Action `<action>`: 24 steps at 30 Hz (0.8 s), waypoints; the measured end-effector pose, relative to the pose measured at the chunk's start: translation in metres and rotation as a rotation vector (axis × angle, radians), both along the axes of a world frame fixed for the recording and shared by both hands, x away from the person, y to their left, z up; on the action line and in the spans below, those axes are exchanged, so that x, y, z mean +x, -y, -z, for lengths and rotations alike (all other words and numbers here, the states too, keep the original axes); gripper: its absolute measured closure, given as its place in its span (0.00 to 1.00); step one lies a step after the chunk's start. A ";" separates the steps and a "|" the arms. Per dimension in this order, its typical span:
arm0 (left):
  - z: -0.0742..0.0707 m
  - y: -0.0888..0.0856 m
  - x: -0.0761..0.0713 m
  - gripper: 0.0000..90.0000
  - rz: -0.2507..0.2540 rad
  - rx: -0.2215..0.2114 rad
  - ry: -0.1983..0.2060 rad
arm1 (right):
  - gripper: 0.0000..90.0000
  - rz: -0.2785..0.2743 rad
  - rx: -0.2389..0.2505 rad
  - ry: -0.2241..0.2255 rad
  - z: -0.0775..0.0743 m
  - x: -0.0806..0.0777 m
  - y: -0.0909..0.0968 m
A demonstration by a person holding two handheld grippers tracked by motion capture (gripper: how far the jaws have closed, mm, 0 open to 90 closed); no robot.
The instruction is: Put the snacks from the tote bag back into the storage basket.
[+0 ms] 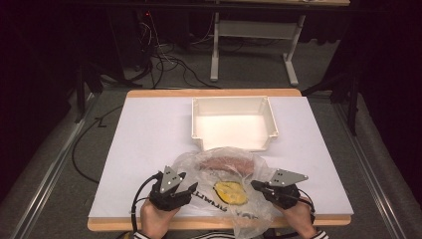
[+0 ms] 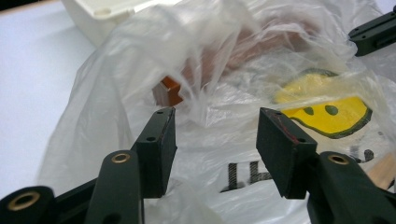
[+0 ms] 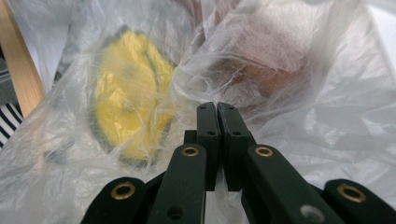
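1. We are holding the left gripper [image 1: 183,188] with jaws apart at seven o'clock of the plastic bag [image 1: 229,185].
2. We are pinching its film with the right gripper [image 3: 217,108], at four o'clock.
3. The white bin [image 1: 234,123] is sitting at twelve.

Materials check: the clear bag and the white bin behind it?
Crinkled translucent bag: thin plastic film, probably; glossy creases, yellow and reddish contents show through, printed lettering. White open-top rectangular bin: looks like rigid moulded plastic, smooth semi-matt walls with a rolled rim.
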State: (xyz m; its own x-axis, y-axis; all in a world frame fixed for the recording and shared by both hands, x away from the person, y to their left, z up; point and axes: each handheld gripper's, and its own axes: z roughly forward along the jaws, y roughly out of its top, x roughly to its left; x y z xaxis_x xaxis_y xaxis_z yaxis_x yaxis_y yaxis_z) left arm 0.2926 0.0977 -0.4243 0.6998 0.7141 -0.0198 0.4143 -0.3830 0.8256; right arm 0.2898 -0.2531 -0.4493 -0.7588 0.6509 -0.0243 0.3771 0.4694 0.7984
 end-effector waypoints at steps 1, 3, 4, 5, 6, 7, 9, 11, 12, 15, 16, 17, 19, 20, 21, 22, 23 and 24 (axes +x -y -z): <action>-0.002 0.001 -0.002 0.53 0.004 -0.001 0.010 | 0.99 0.000 0.000 0.000 0.000 0.000 0.000; -0.008 0.002 -0.005 0.53 0.013 -0.005 0.029 | 0.99 -0.003 0.015 0.015 -0.007 -0.001 0.003; -0.011 0.003 -0.006 0.53 0.019 -0.008 0.038 | 0.99 0.000 0.016 0.017 -0.009 -0.001 0.003; -0.014 0.004 -0.007 0.53 0.024 -0.007 0.048 | 0.99 -0.001 0.024 0.025 -0.011 -0.001 0.004; -0.019 0.006 -0.008 0.53 0.030 -0.008 0.059 | 0.99 -0.001 0.027 0.030 -0.013 -0.002 0.005; -0.022 0.006 -0.009 0.53 0.033 -0.010 0.065 | 0.99 -0.001 0.030 0.036 -0.016 -0.002 0.006; -0.028 0.007 -0.007 0.52 0.037 -0.013 0.073 | 0.99 0.000 0.044 0.040 -0.019 -0.002 0.007; -0.033 0.007 -0.005 0.51 0.025 -0.007 0.086 | 0.99 -0.003 0.048 0.051 -0.023 -0.002 0.008; -0.035 0.006 -0.002 0.50 0.012 -0.007 0.092 | 0.99 -0.005 0.053 0.056 -0.024 -0.002 0.008; -0.038 0.000 0.005 0.48 -0.030 -0.027 0.100 | 0.99 -0.004 0.065 0.065 -0.029 -0.002 0.010; -0.039 -0.002 0.008 0.46 -0.050 -0.028 0.101 | 0.99 -0.001 0.082 0.065 -0.031 -0.001 0.012; -0.039 -0.004 0.010 0.46 -0.061 -0.028 0.100 | 0.99 -0.001 0.082 0.065 -0.031 -0.001 0.012; -0.038 -0.009 0.014 0.45 -0.087 -0.030 0.093 | 0.99 0.005 0.094 0.065 -0.033 0.001 0.014; -0.038 -0.011 0.016 0.45 -0.100 -0.027 0.088 | 0.99 0.004 0.096 0.067 -0.033 0.001 0.015; -0.037 -0.013 0.018 0.45 -0.107 -0.024 0.084 | 0.99 0.007 0.098 0.072 -0.035 0.002 0.015; -0.036 -0.014 0.020 0.45 -0.110 -0.021 0.081 | 0.99 0.007 0.101 0.080 -0.037 0.002 0.016; -0.035 -0.015 0.022 0.45 -0.118 -0.021 0.075 | 0.99 0.008 0.104 0.083 -0.039 0.002 0.017; -0.033 -0.016 0.025 0.46 -0.120 -0.019 0.068 | 0.99 0.011 0.117 0.087 -0.042 0.004 0.019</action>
State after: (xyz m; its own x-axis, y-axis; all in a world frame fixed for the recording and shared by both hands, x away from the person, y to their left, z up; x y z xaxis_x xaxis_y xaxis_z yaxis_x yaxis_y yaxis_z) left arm 0.3171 0.1140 -0.3910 0.6092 0.7929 0.0102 0.3994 -0.3178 0.8599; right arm 0.2935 -0.2719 -0.4077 -0.7498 0.6615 -0.0135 0.3085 0.3675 0.8774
